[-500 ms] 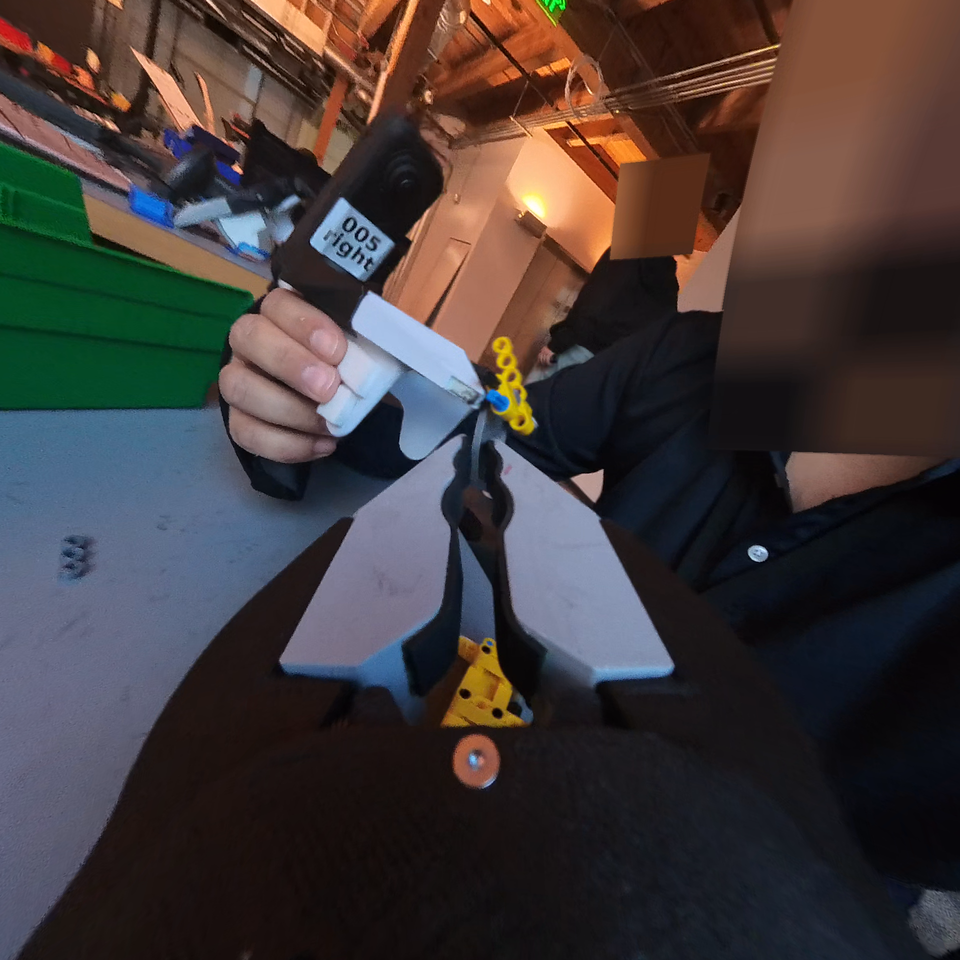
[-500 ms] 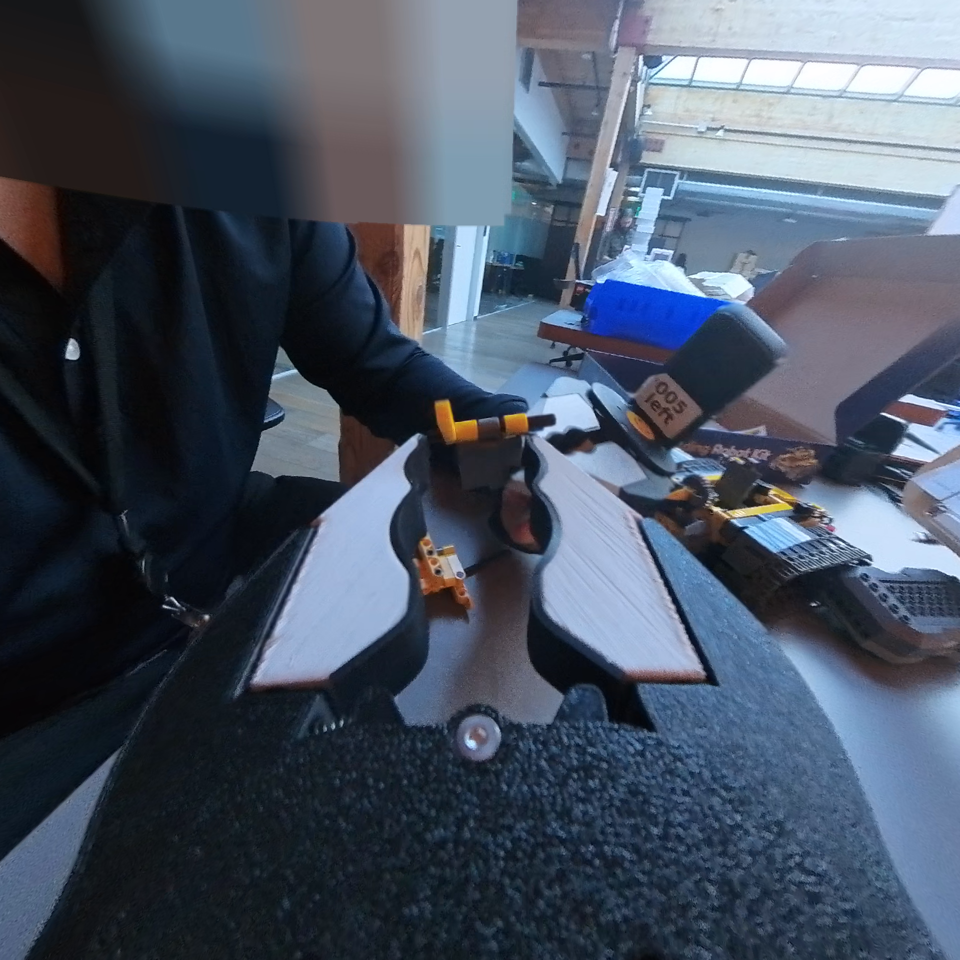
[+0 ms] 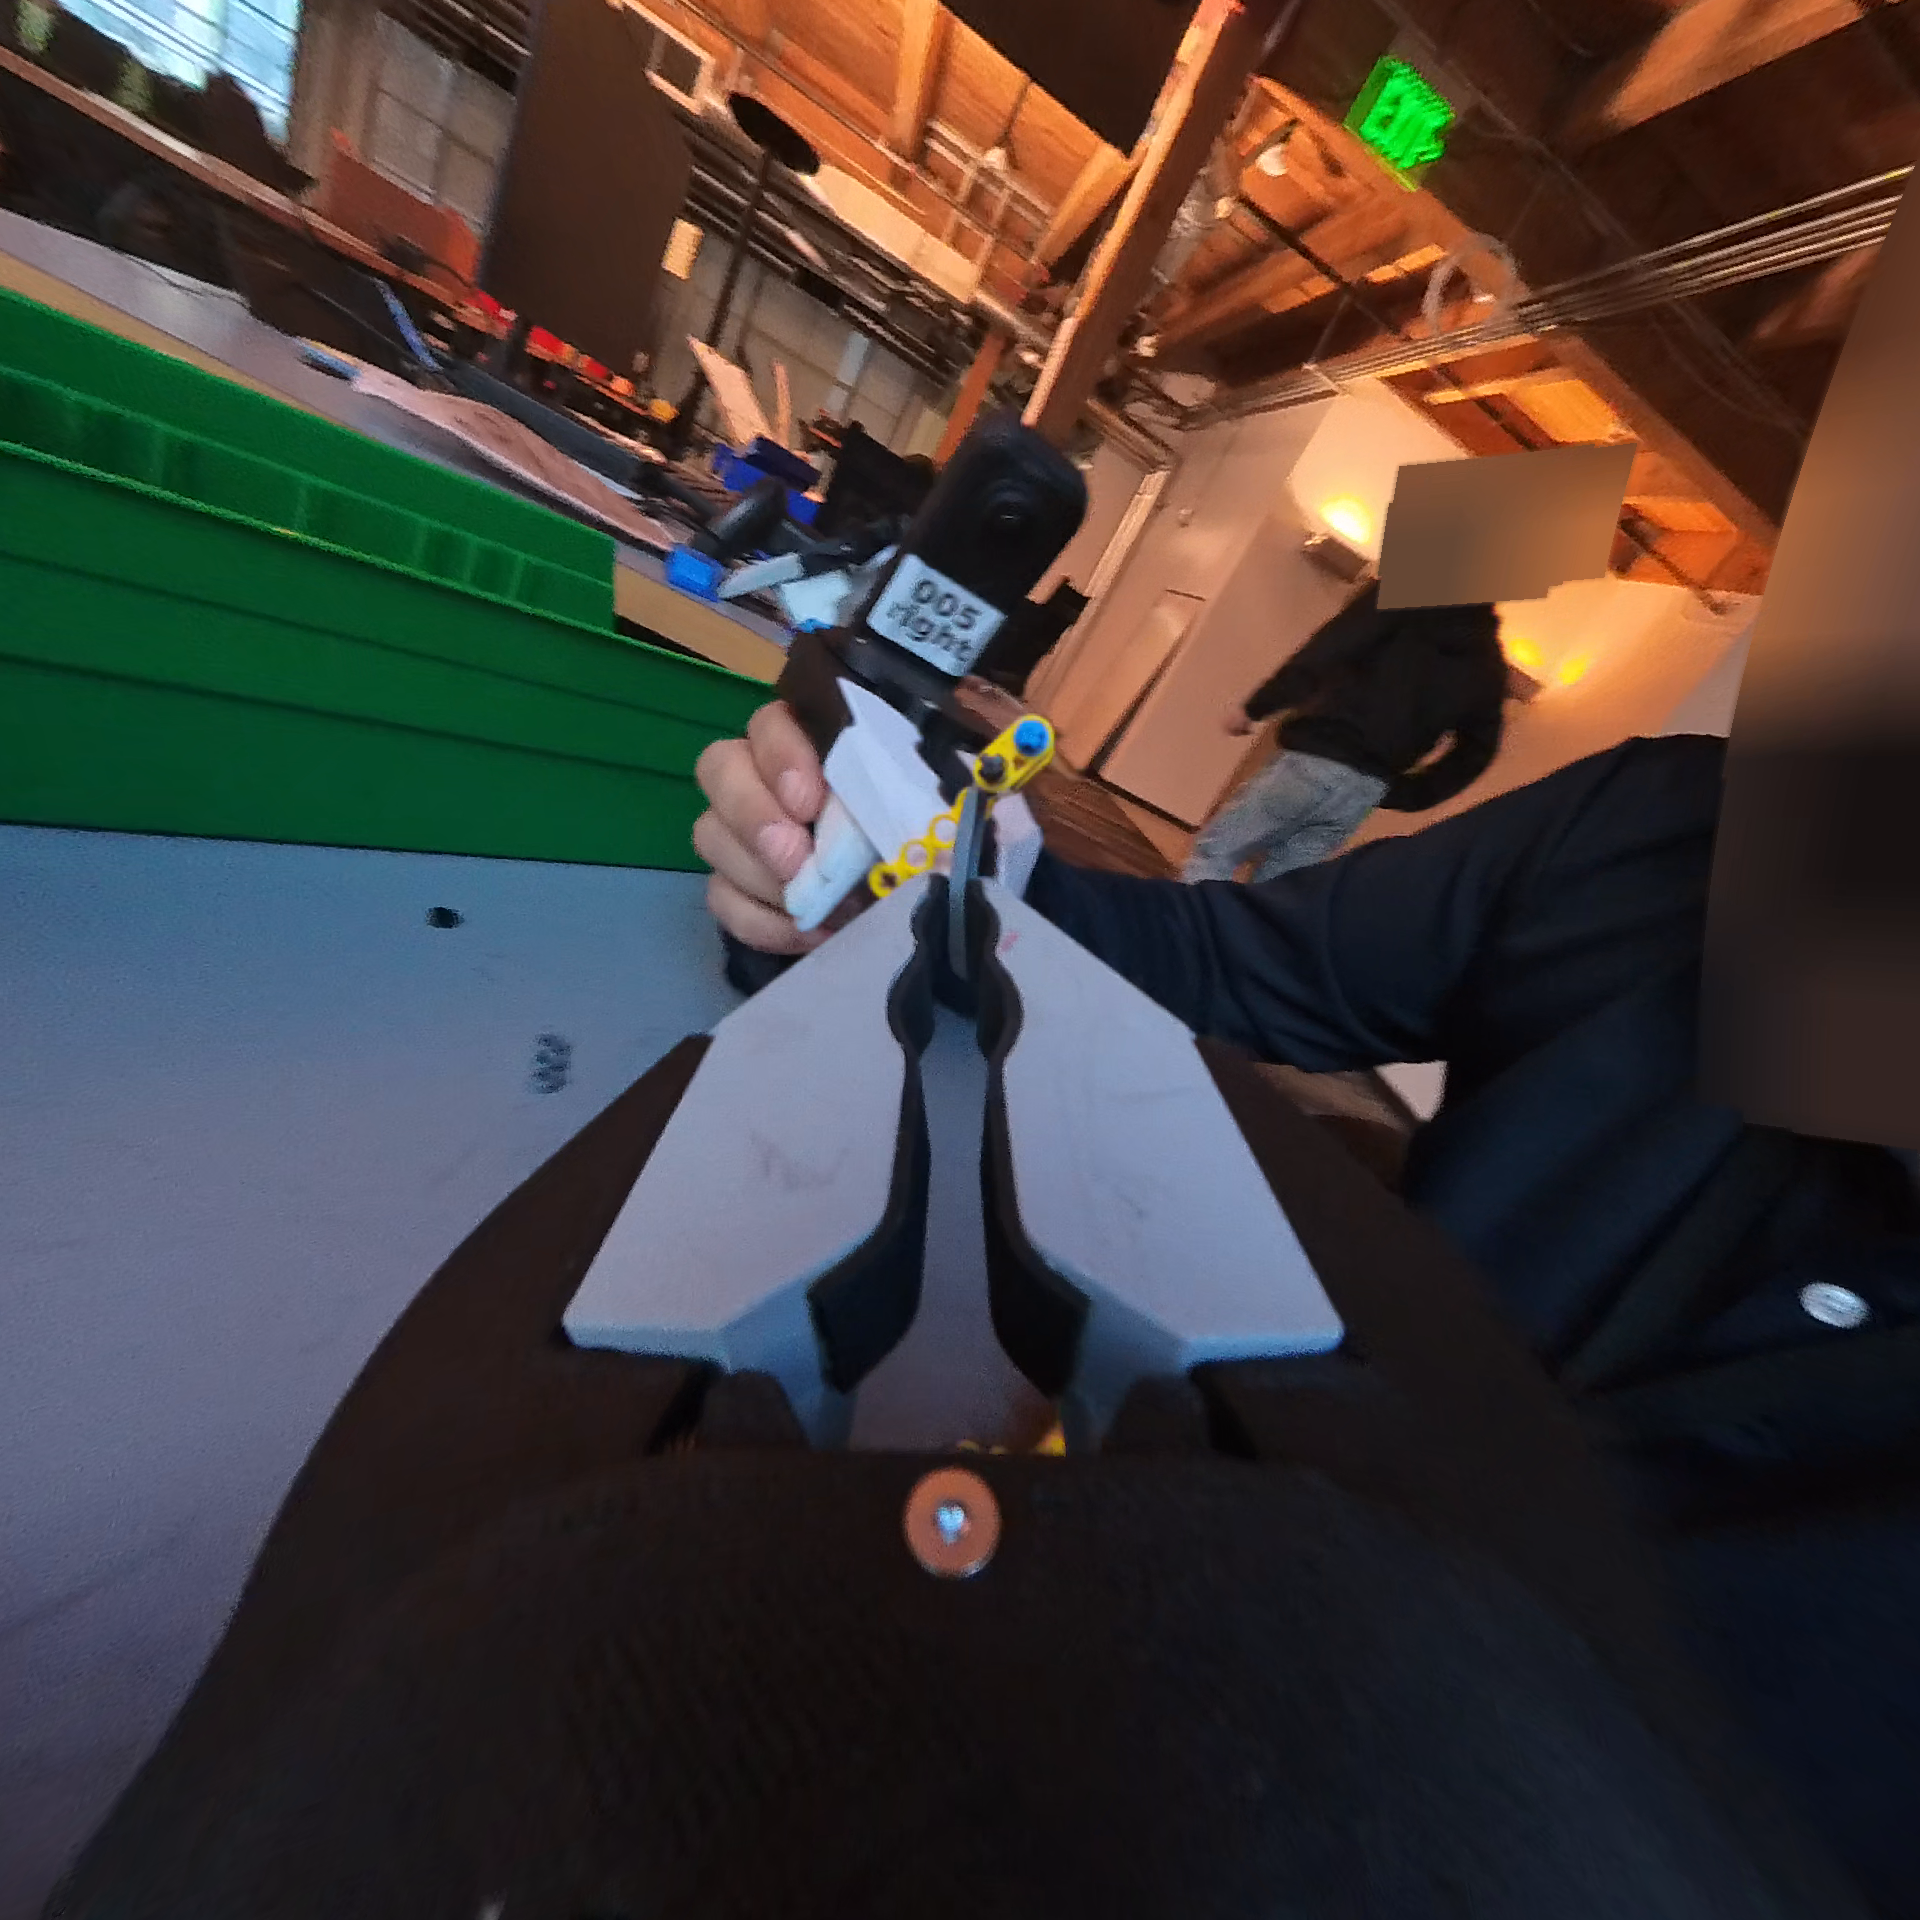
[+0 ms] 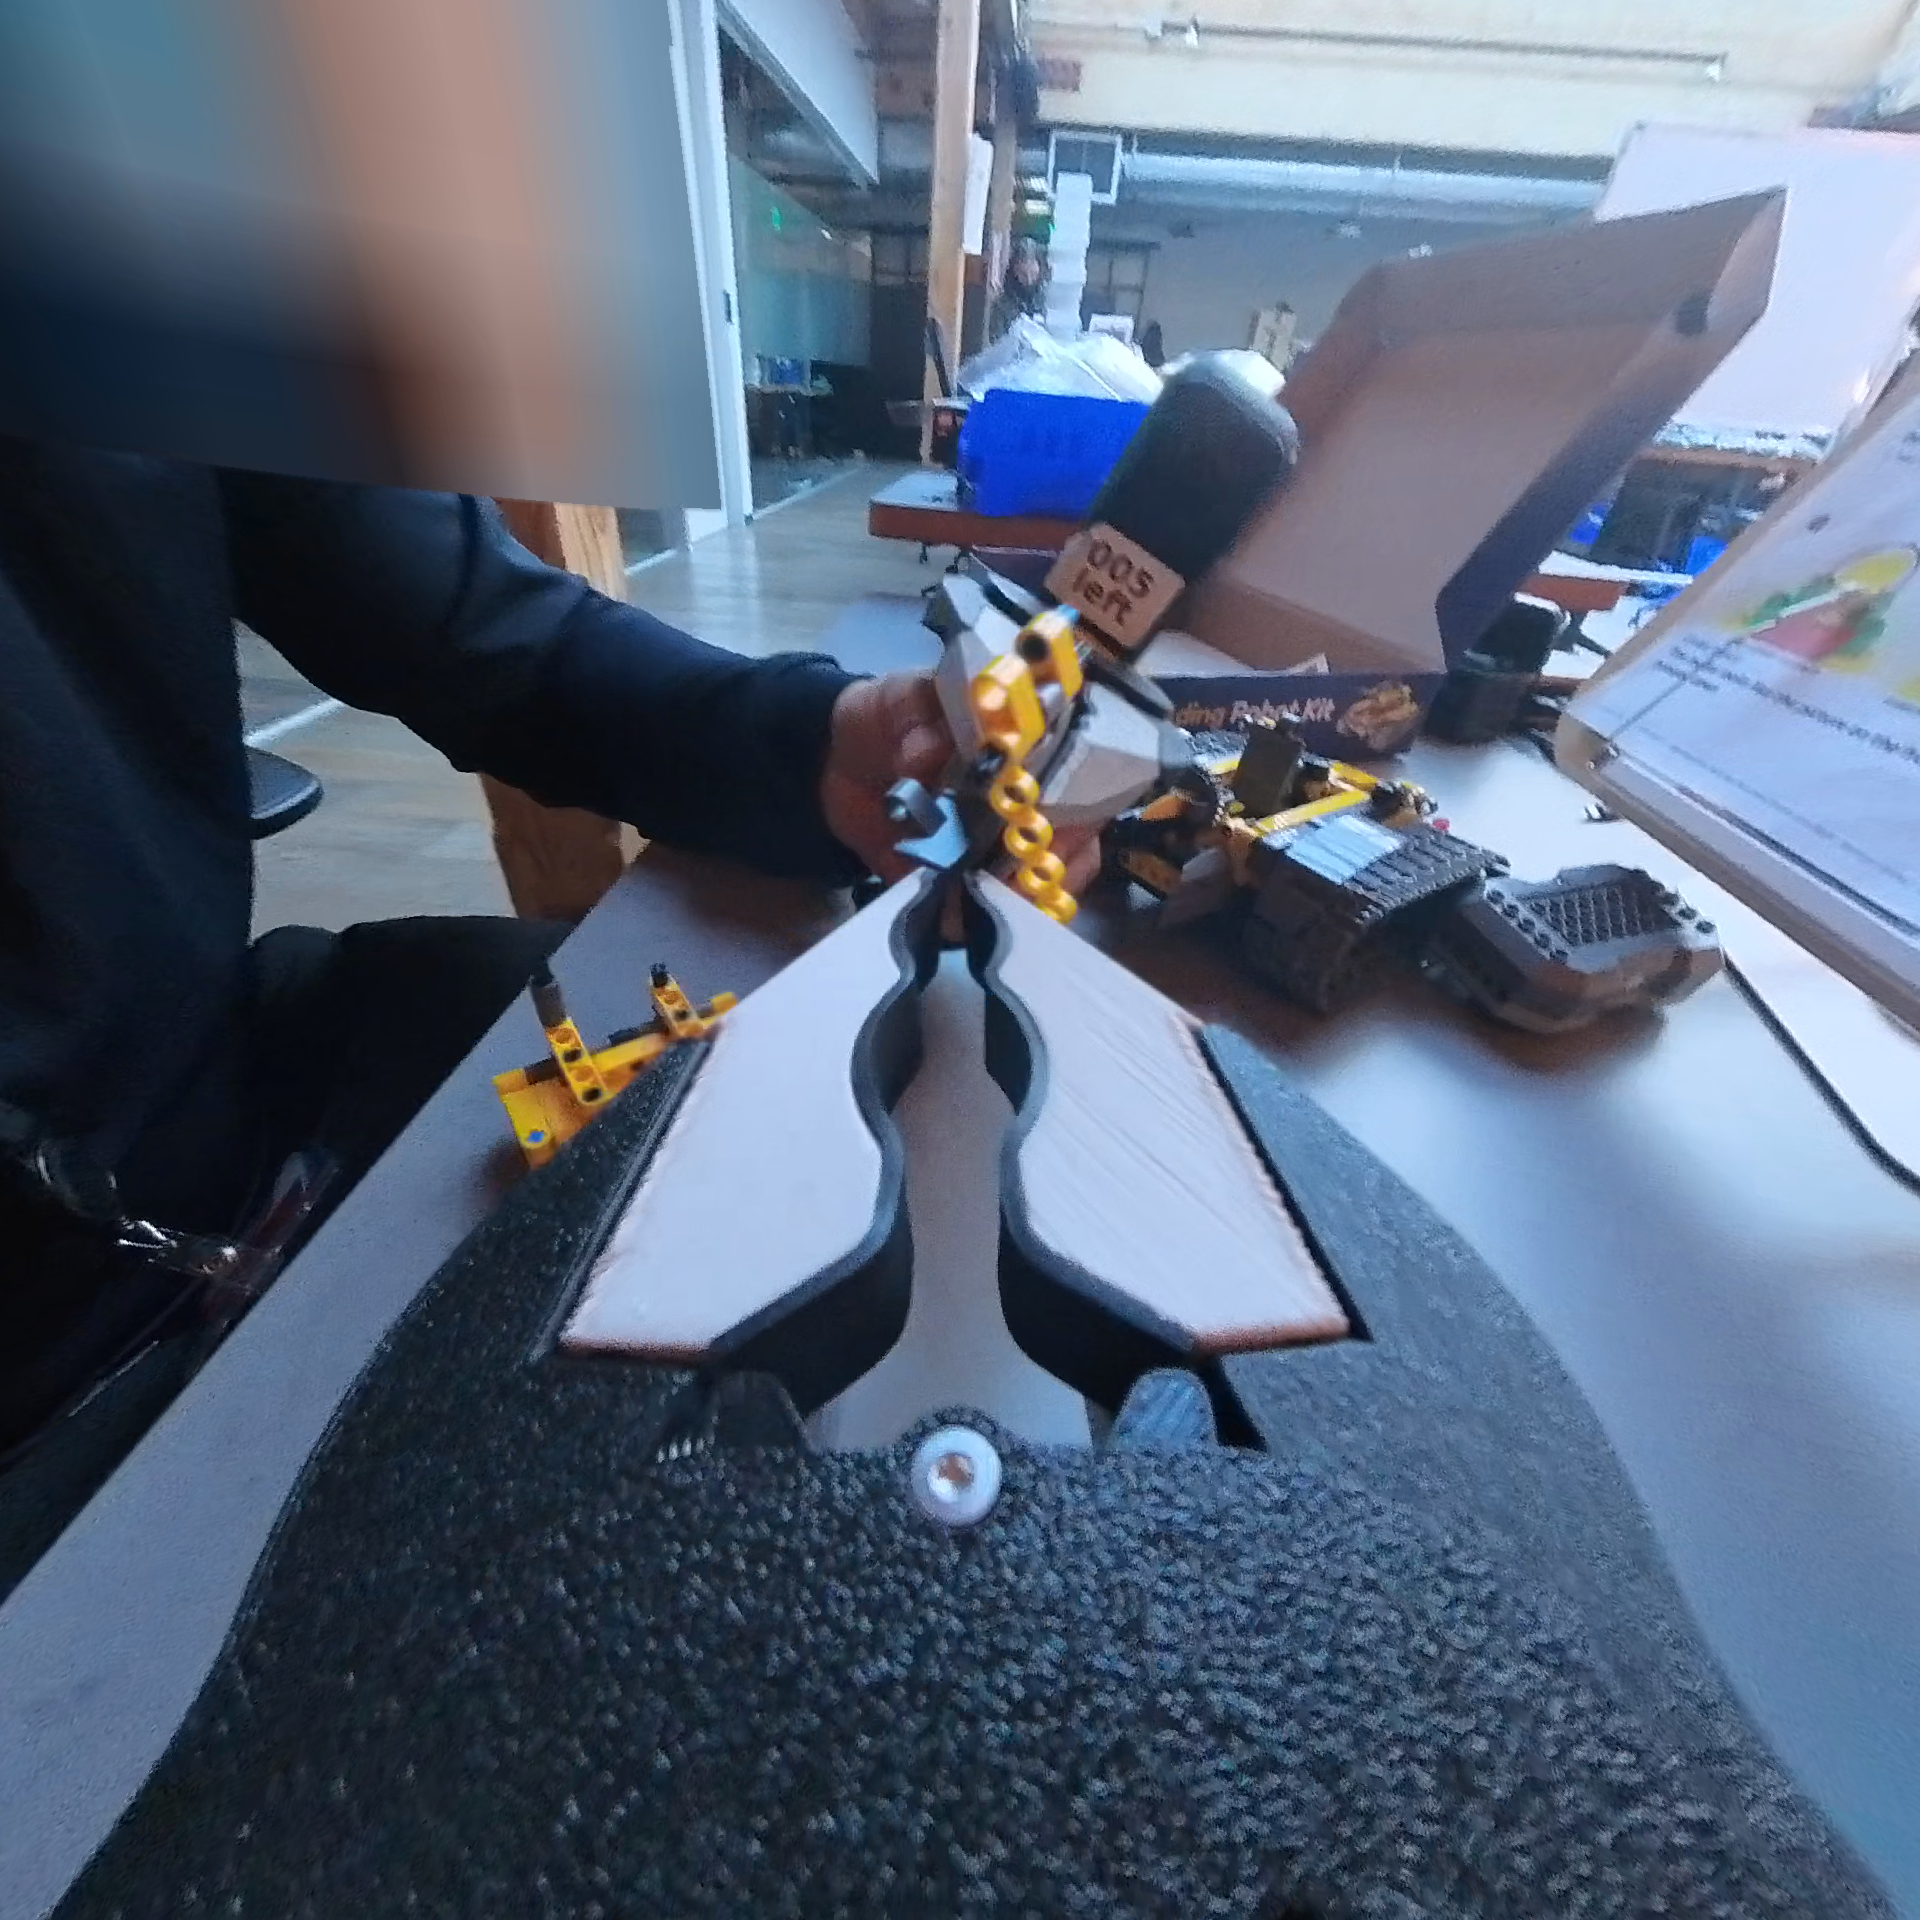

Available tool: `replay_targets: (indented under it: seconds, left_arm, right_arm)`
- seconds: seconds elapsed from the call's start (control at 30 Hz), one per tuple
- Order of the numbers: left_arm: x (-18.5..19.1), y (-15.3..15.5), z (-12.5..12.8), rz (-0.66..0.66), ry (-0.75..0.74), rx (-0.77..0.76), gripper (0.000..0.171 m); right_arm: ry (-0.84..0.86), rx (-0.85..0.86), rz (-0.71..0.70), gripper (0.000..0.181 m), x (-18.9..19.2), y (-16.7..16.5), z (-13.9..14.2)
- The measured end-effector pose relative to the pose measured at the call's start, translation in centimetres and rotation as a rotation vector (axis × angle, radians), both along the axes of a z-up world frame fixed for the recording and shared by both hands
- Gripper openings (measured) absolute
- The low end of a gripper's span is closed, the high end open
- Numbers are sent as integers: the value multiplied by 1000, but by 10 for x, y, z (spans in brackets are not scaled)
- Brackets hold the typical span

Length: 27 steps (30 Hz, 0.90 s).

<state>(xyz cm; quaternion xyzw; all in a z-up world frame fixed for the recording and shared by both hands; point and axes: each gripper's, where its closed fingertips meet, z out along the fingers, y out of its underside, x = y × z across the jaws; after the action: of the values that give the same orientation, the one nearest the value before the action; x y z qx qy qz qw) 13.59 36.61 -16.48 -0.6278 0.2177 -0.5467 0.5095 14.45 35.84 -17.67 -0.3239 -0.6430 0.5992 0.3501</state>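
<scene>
Readable print stood on a white label (image 3: 935, 620) on a black camera (image 3: 997, 509), a green sign (image 3: 1397, 123) upper right, a tan label (image 4: 1117, 592), a dark box (image 4: 1299, 712) and a page (image 4: 1766, 748) at right.

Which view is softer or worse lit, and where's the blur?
Left wrist view: warm, dim orange light, background shelves and the stacked green plastic bins smeared, wide-angle bending at the edges; the yellow perforated plastic beam reads sharp. Right wrist view: cooler daylight, brighter; the black-and-yellow brick-built tracked vehicle is slightly soft, the near black textured tool body blurred.
</scene>
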Motion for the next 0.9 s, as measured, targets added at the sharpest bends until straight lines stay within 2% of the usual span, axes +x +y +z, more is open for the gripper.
replay_targets:
  seconds: [0.13, 0.23, 0.37, 0.47, 0.57, 0.63, 0.77, 0.9]
  left_arm:
    - [-6, 10, -8, 121, 140, 62, 1]
    - [-12, 15, -7, 187, 172, 82, 0]
    - [-12, 16, -10, 148, 99, 0, 0]
    - [-5, 10, -13, 84, 88, -25, 0]
    - [-1, 9, -17, 79, 138, 1, 0]
    - [-3, 10, -19, 119, 226, 66, 0]
    - [-14, 18, -19, 292, 495, 294, 0]
    - [-9, 18, -20, 298, 513, 306, 0]
  right_arm:
    - [-73, 4, -44, 13, -8, 6, -12]
    - [-106, 8, -128, 24, -14, 19, -17]
    - [-93, 11, -209, 39, -18, 31, -13]
    - [-52, 2, -220, 41, -17, 33, -6]
    - [2, -12, -198, 46, -12, 31, 6]
    - [21, -34, -165, 51, -8, 26, 12]
    - [-16, -95, -83, 38, -5, 16, 11]
    - [-3, -69, -144, 20, -8, 25, 9]
